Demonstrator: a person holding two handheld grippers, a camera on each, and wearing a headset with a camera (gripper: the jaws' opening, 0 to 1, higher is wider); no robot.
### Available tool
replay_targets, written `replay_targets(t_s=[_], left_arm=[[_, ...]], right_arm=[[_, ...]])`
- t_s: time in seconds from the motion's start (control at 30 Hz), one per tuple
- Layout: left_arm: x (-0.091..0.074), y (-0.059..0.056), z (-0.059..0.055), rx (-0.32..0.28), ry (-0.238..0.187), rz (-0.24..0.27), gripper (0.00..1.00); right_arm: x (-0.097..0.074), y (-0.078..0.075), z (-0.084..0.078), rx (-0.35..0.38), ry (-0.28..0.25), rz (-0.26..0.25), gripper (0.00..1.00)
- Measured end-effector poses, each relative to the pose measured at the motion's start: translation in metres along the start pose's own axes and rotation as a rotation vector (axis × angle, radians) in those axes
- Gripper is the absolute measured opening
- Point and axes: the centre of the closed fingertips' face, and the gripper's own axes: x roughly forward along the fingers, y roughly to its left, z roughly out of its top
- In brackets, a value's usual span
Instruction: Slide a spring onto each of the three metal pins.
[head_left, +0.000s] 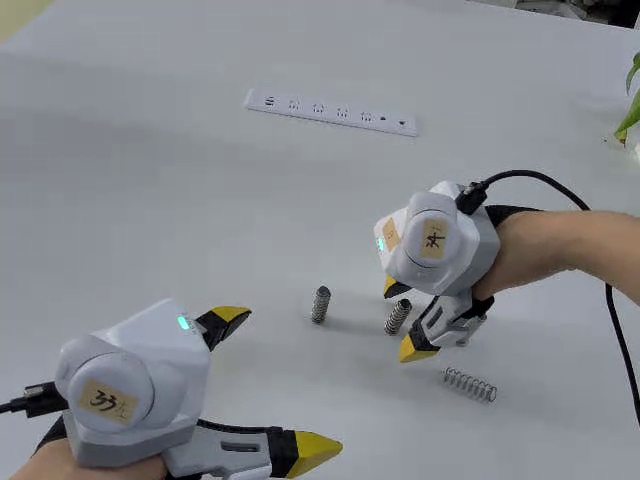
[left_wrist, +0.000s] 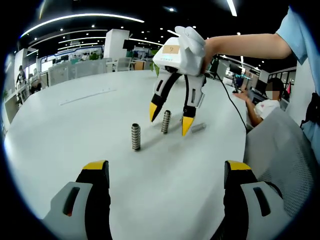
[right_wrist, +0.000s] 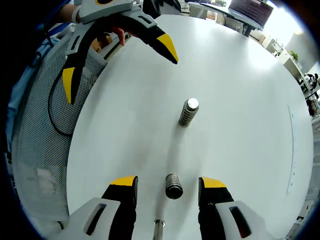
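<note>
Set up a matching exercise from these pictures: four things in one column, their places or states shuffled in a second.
1. long white power strip
2. loose coiled steel spring
3. spring-clad upright metal pin nearest that loose spring
4. left gripper

A. stands between the right gripper's open jaws
B. lies on its side beside the right gripper
C. open, holding nothing
D. farthest away, beyond both grippers

Pairs: 1-D, 2-B, 3-A, 4-C

White table (head_left: 150, 180): power strip (head_left: 330, 111), upright sprung pin (head_left: 320, 304), second sprung pin (head_left: 398, 316), loose spring (head_left: 470, 384) flat.
</note>
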Motion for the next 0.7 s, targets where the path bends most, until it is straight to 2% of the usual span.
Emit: replay_targets(t_s=[0.2, 0.3, 0.4, 0.53, 0.6, 0.7], left_arm=[[0.000, 0.002, 0.004, 0.010, -0.003, 0.000, 0.94], [0.001, 0.002, 0.006, 0.015, -0.004, -0.002, 0.94], [0.002, 0.002, 0.007, 0.022, -0.002, -0.007, 0.94], [0.002, 0.000, 0.007, 0.033, 0.002, -0.012, 0.94], [0.003, 0.000, 0.009, 0.034, 0.000, -0.017, 0.94], [0.003, 0.001, 0.009, 0.042, 0.004, -0.017, 0.94]], right_arm=[[-0.004, 0.000, 0.003, 0.031, -0.065, -0.037, 0.71], [-0.006, 0.002, 0.007, 0.033, -0.108, -0.058, 0.86], [-0.008, 0.004, 0.011, 0.068, -0.150, -0.068, 0.98], [-0.010, 0.005, 0.009, 0.101, -0.168, -0.080, 0.99], [-0.012, 0.003, 0.006, 0.107, -0.169, -0.106, 0.99], [-0.016, 0.003, 0.008, 0.154, -0.216, -0.107, 0.99]])
